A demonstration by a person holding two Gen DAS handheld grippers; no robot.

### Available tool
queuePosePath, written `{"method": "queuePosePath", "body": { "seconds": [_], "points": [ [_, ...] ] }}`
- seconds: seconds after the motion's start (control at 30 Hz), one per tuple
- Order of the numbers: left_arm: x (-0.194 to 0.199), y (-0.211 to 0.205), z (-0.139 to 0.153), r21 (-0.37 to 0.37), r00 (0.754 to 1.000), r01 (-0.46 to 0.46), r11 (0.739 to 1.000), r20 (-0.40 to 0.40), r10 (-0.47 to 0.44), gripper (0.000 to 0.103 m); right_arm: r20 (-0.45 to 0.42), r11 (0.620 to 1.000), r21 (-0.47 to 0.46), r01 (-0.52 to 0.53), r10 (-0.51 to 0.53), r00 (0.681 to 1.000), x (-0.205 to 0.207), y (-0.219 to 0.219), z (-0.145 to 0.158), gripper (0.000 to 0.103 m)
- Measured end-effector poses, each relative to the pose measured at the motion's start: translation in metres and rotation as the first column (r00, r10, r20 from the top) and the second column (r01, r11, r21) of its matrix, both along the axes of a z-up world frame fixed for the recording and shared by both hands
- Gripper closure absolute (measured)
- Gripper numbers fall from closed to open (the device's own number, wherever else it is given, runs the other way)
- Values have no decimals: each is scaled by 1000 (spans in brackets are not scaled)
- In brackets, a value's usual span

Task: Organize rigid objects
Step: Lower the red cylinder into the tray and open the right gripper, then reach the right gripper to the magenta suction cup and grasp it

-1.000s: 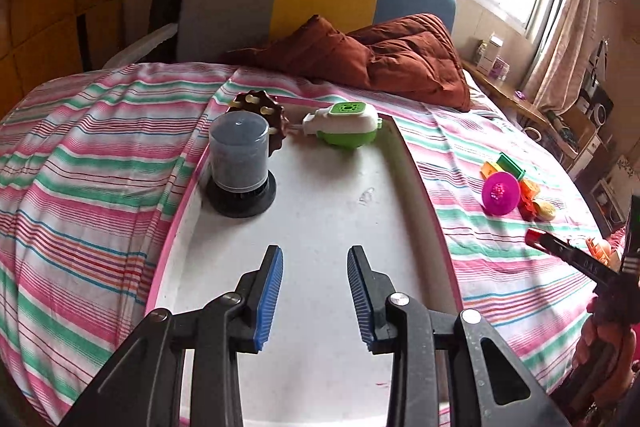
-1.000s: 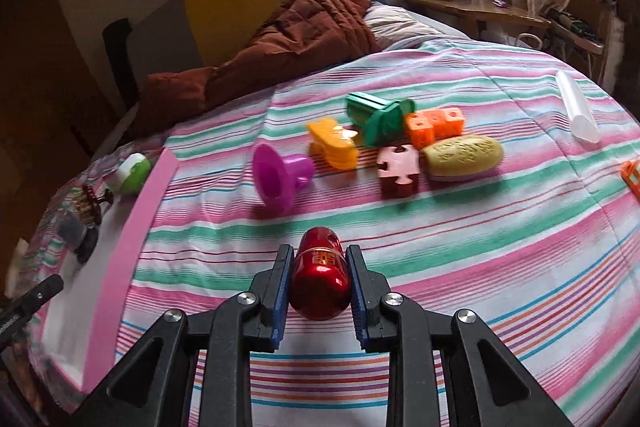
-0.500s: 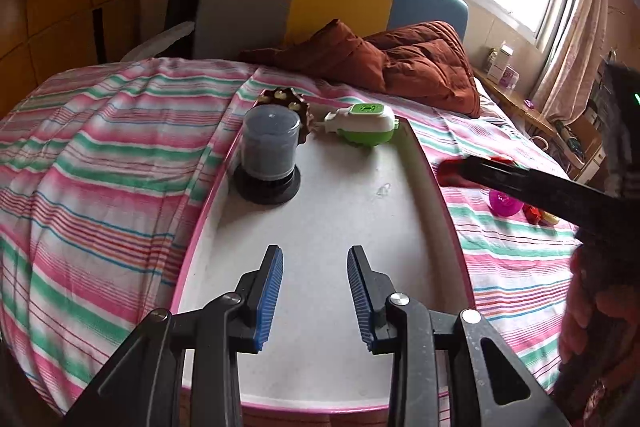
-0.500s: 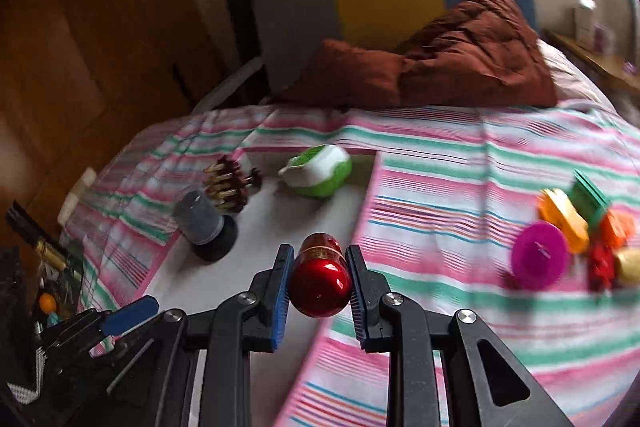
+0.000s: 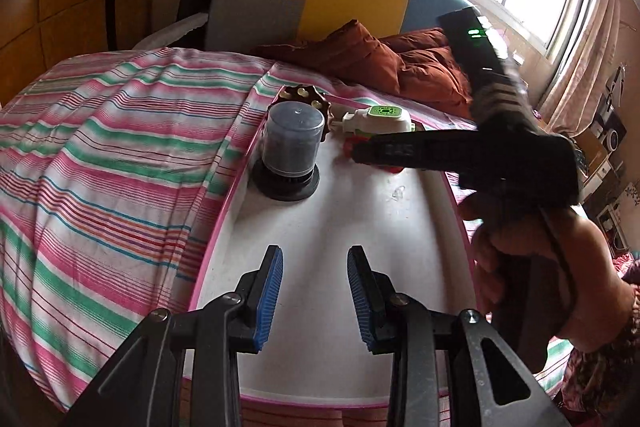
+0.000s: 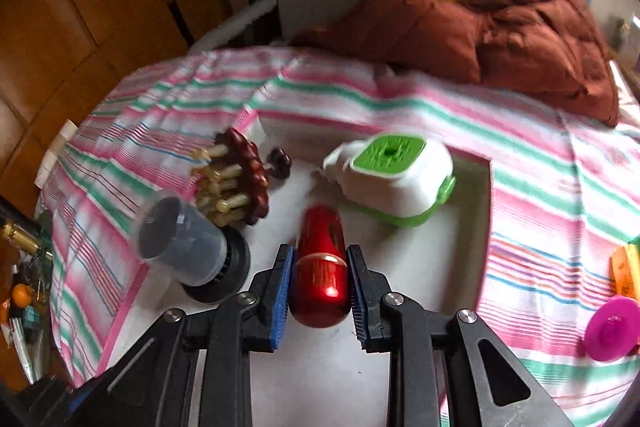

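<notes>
A white tray with a pink rim (image 5: 216,227) lies on the striped bed. At its far end stand a grey disc case on a black base (image 5: 295,143), a brown pegged massager (image 5: 300,93) and a white-and-green device (image 5: 380,119). My left gripper (image 5: 316,299) hovers over the tray's near end, its blue pads a little apart with nothing between them. My right gripper (image 6: 318,291) is shut on a shiny red capsule-shaped bottle (image 6: 320,267), held low over the tray (image 6: 440,267) between the disc case (image 6: 180,247) and the device (image 6: 396,179). A person's hand (image 5: 540,267) holds that gripper.
A magenta funnel toy (image 6: 612,327) and an orange toy (image 6: 626,263) lie on the sheet right of the tray. A brown quilt (image 6: 520,27) is bunched by the headboard. The massager (image 6: 240,183) leans at the tray's far left corner.
My right gripper has carried the red bottle leftward, from the sheet near the toys to over the tray. In the left wrist view it has come in from the right. My left gripper barely moved.
</notes>
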State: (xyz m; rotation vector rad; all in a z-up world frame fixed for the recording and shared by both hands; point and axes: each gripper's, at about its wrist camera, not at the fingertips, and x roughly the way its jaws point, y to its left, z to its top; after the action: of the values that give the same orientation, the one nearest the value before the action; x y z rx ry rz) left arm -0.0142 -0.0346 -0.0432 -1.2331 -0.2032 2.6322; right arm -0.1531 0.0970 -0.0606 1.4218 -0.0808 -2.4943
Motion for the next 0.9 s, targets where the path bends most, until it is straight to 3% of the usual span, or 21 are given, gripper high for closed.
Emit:
{"method": "queuePosePath", "body": {
  "seconds": [0.07,0.37,0.63,0.73,0.9],
  "points": [
    [0,0,-1,1,1000,-1,1000,2,1,70,25,1000,-5,3,-3,1000,-2,1,-3,76],
    [2,7,-3,-5,1000,17,1000,2,-17,70,-16,991,-132,14,-17,1000,34,30,11,71],
    [4,13,-6,21,999,26,999,29,-27,70,-74,991,-125,41,-51,996,71,55,28,71],
    [6,17,-4,26,999,45,999,21,-45,69,-96,993,-98,73,-82,992,83,66,30,63],
    [10,28,-1,14,996,86,996,12,-86,66,-81,991,-53,120,-124,989,103,91,23,62]
  ]
}}
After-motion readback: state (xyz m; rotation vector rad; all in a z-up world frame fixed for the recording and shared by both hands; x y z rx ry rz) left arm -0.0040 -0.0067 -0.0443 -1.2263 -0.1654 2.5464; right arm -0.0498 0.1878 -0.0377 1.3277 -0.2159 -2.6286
